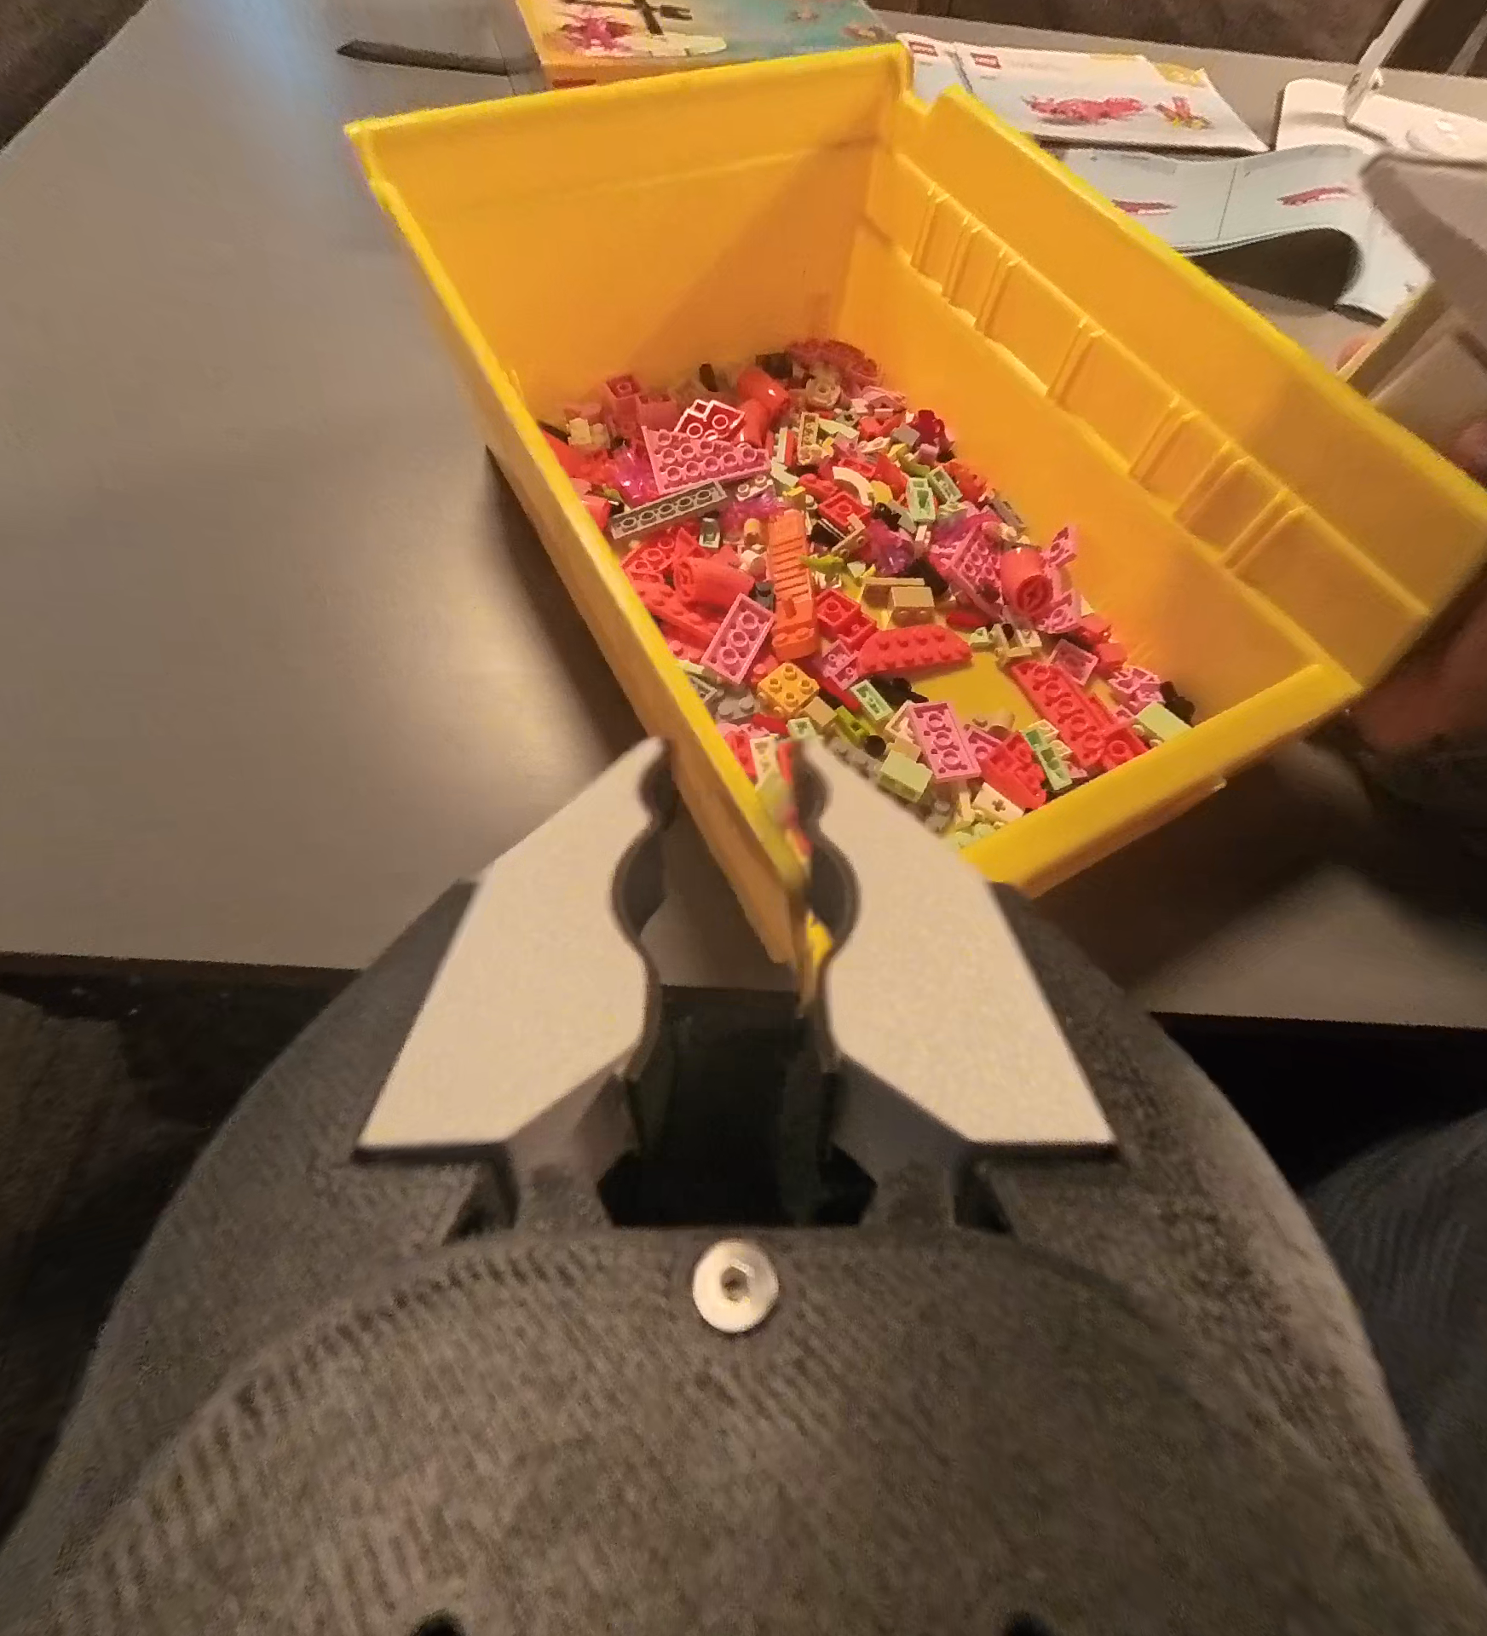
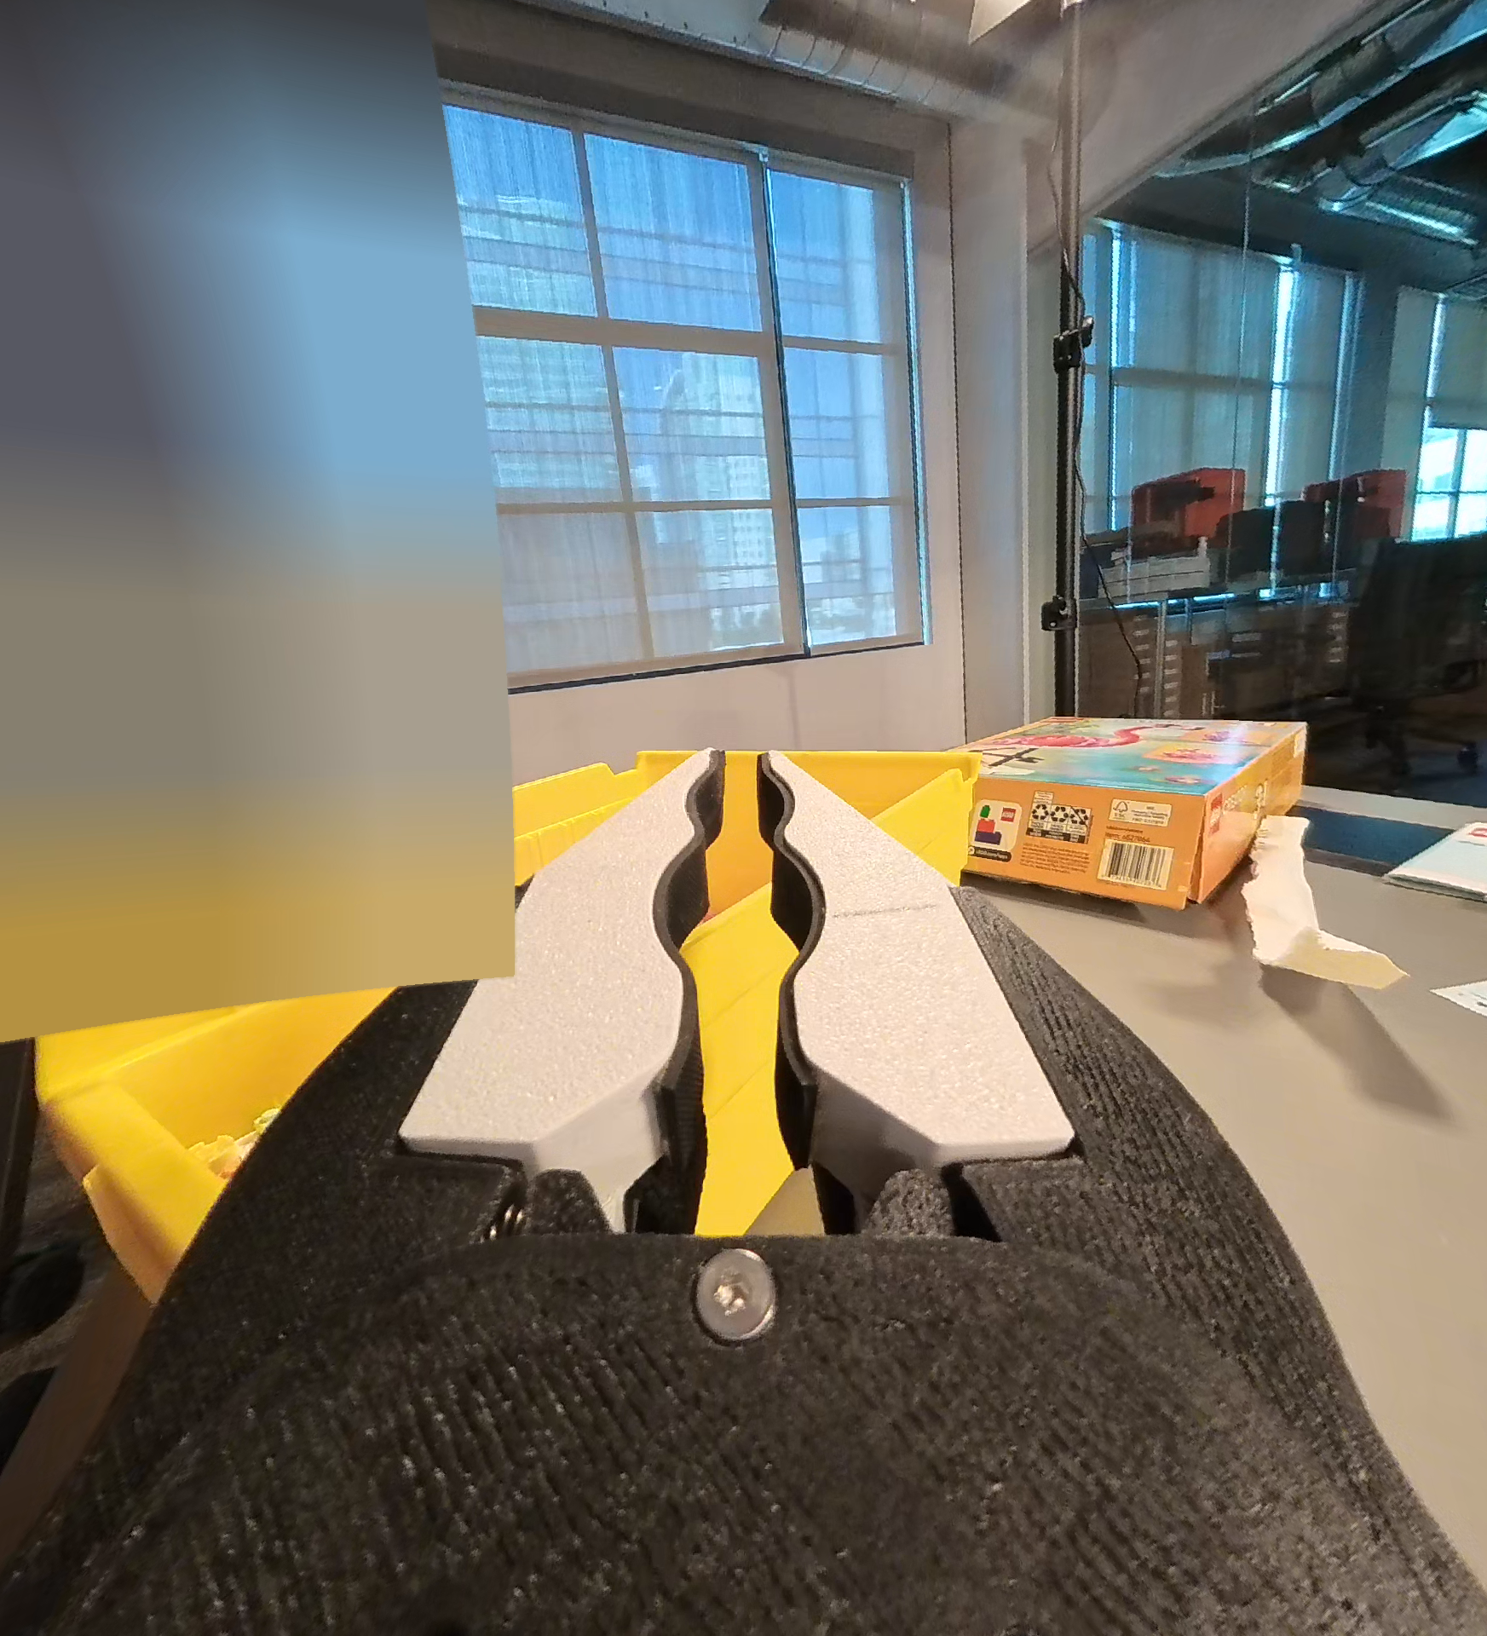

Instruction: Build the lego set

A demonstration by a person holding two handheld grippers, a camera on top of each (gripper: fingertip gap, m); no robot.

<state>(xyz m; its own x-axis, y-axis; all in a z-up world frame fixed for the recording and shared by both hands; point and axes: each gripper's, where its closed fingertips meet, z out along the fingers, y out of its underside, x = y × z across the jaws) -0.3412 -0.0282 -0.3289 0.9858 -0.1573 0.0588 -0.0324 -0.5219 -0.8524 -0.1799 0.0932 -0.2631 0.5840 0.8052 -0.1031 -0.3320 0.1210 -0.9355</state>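
— Where's the bin (image 1: 704,230) sitting?
— On the table (image 1: 146,531), tilted, bricks (image 1: 863,602) piled inside. Its near wall runs between the left gripper's (image 1: 735,761) fingers at six o'clock.
— And behind it?
— A set box (image 1: 633,44) at twelve o'clock, booklets (image 1: 1111,97) at one, the right gripper (image 1: 1465,239) at two.

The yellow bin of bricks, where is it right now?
In the left wrist view the yellow bin sits tilted over the grey table, its near wall between the left gripper's fingers, with the toy box behind it.
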